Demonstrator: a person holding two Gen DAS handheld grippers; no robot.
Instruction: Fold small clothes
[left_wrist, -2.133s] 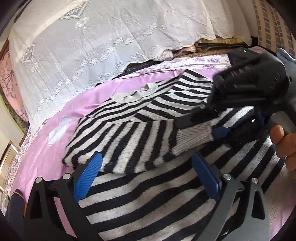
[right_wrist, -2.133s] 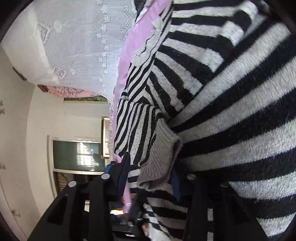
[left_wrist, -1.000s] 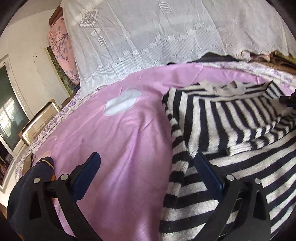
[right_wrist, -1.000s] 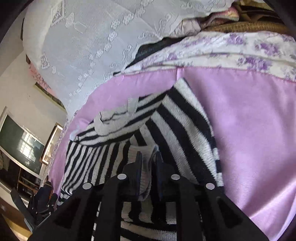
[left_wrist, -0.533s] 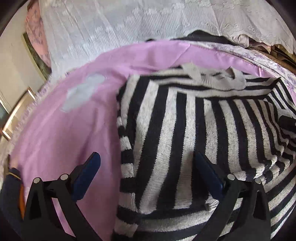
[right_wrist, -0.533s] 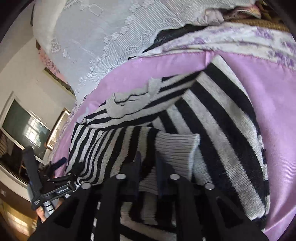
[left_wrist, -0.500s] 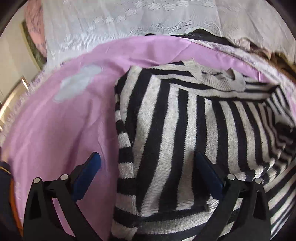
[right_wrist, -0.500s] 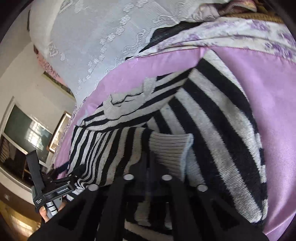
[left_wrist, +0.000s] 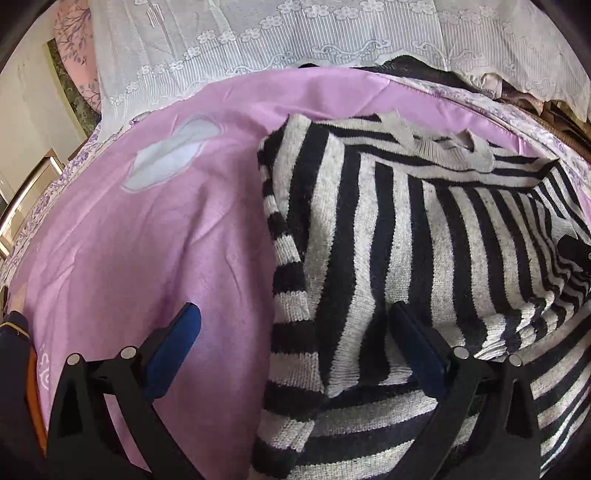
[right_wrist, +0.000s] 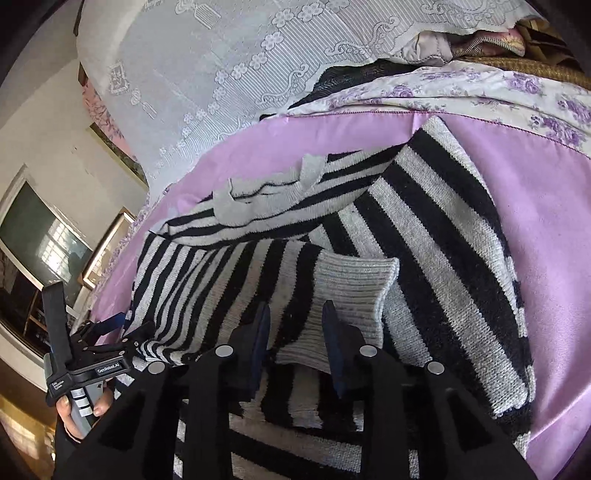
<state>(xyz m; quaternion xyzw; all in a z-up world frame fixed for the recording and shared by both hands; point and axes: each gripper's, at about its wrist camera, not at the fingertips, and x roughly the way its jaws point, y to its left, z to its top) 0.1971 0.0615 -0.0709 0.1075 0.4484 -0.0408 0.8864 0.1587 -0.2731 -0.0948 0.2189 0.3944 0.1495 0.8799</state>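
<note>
**Right claw loosened over the sweater cuff**

The right claw (right_wrist: 295, 325) angles down, its jaws just opened a little, the grey cuff (right_wrist: 351, 291) between them but unpressed. The left claw (left_wrist: 295, 343) gapes wide, empty, straddling the striped sweater (left_wrist: 406, 258) edge on the pink bedsheet (left_wrist: 166, 240). Only the right view shows the hand (right_wrist: 79, 406) (holding the left tool).

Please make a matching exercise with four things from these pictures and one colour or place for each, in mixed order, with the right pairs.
Things:
1. knitted striped sweater
2. smooth bed sheet
3. ribbed sleeve cuff
4. lace curtain

Descriptions:
A. plain pink
B. white, behind the bed
C. black and grey bands
D. plain grey, folded onto the sweater's body

Pairs: 1-C, 2-A, 3-D, 4-B
</note>
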